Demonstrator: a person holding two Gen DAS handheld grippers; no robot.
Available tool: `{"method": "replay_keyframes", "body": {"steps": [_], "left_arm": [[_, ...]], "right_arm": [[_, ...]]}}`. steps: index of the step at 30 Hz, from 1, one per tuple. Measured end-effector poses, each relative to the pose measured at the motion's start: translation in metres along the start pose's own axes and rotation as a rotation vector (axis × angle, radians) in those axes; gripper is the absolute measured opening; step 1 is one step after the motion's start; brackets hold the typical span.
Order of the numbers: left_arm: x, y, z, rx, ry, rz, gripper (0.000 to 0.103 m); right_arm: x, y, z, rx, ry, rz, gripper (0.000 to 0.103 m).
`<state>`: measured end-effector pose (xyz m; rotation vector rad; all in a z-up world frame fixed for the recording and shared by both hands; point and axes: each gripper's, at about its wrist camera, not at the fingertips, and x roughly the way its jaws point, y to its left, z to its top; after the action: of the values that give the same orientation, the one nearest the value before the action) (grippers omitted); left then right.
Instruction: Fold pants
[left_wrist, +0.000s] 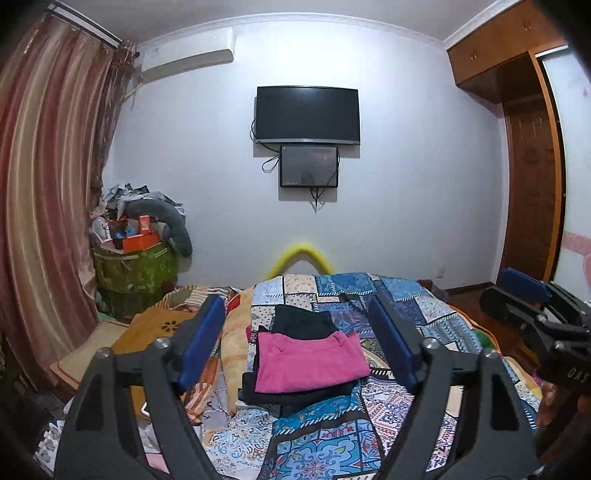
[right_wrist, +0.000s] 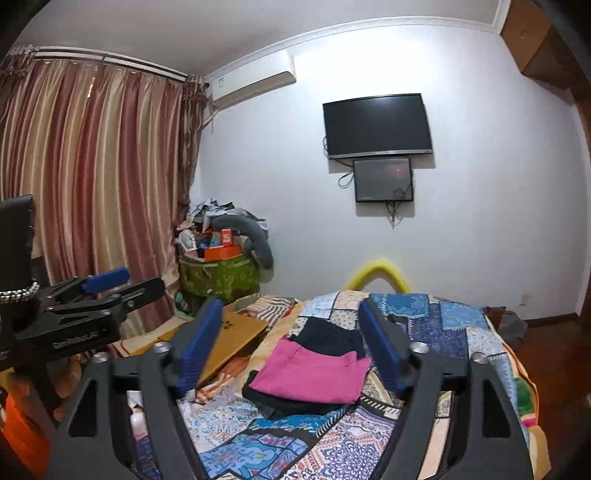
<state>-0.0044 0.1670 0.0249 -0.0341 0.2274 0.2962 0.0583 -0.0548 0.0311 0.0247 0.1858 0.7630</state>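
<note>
Pink pants (left_wrist: 310, 363), folded into flat rectangle, lie on top of folded black garments (left_wrist: 301, 321) on patchwork bedspread (left_wrist: 417, 306), approx mid-bed. Black fabric sticks out beyond pink at far edge & along near/left side. Stack lies flat.

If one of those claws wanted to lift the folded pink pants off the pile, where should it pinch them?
Probably the near edge of the pink pants, coming in low from the holder's side. That edge overhangs the black garment beneath and faces both open grippers, so a finger could likely slip under it. The far edge lies flush on the black cloth, which risks catching both layers.
</note>
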Motion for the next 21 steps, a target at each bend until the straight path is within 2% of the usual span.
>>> {"method": "replay_keyframes", "body": {"steps": [3,7,21], "left_arm": [[-0.007,-0.001,-0.001,0.009,-0.019,0.009,0.089],[-0.011,-0.003,-0.002,0.021,-0.032,0.010,0.096],[-0.014,-0.006,-0.003,0.015,-0.032,-0.013,0.101]], "right_arm": [[-0.003,0.001,0.001,0.008,0.000,-0.021,0.085],[-0.010,0.000,0.001,0.026,-0.010,-0.043,0.101],[-0.019,0.003,-0.005,0.020,-0.017,-0.066,0.102]]}}
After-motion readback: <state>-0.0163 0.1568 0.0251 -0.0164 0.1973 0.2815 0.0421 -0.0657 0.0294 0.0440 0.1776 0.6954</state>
